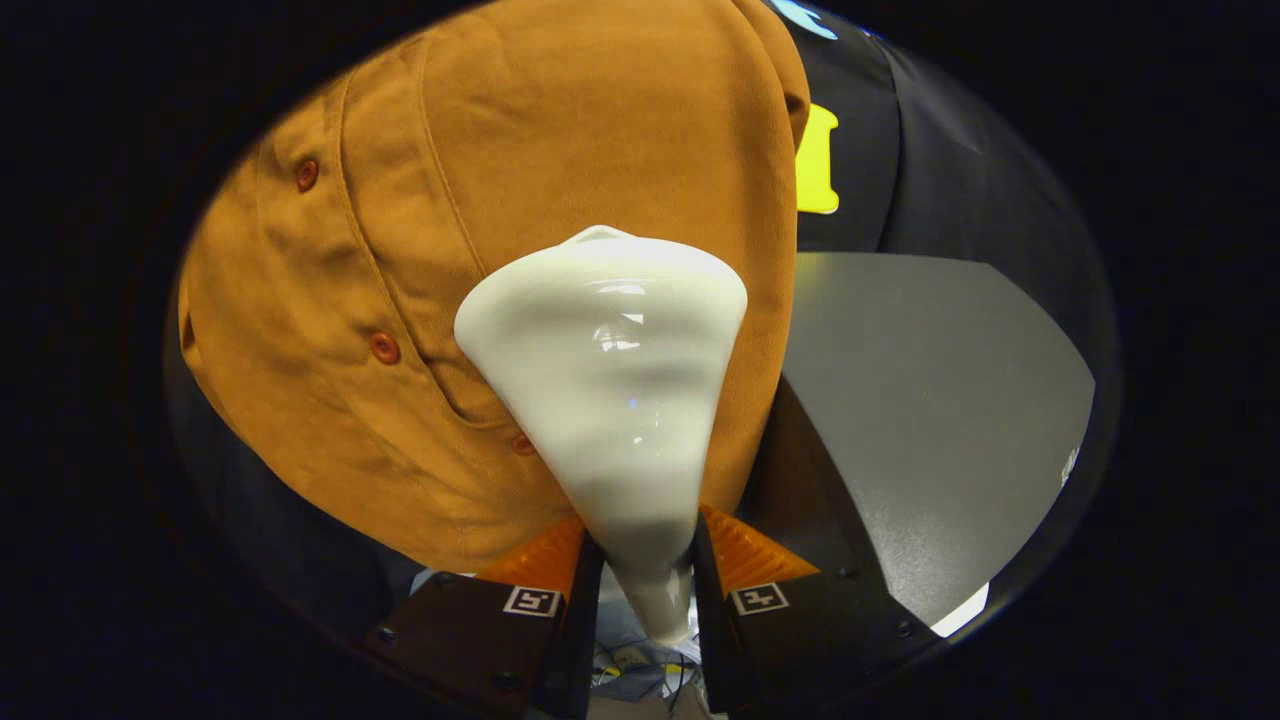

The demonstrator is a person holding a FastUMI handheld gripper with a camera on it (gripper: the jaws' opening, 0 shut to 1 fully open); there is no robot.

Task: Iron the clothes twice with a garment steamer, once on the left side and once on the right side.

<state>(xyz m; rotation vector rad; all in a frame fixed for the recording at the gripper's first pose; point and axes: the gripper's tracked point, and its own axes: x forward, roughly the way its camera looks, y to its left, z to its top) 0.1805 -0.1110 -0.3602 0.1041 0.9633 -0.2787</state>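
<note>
Between fingers: gripper (pixel 645 560) clamps white steamer (pixel 610 380) by neck, head pressed to brown shirt (pixel 420 250) right of buttons (pixel 384 348), so steam meets cloth.

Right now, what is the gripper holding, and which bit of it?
The white garment steamer. The gripper has both fingers pressed on its narrow neck, with the wide head against the orange shirt.

The steamer (pixel 610 400) hides part of the shirt (pixel 420 250) (its head's face unseen).
</note>
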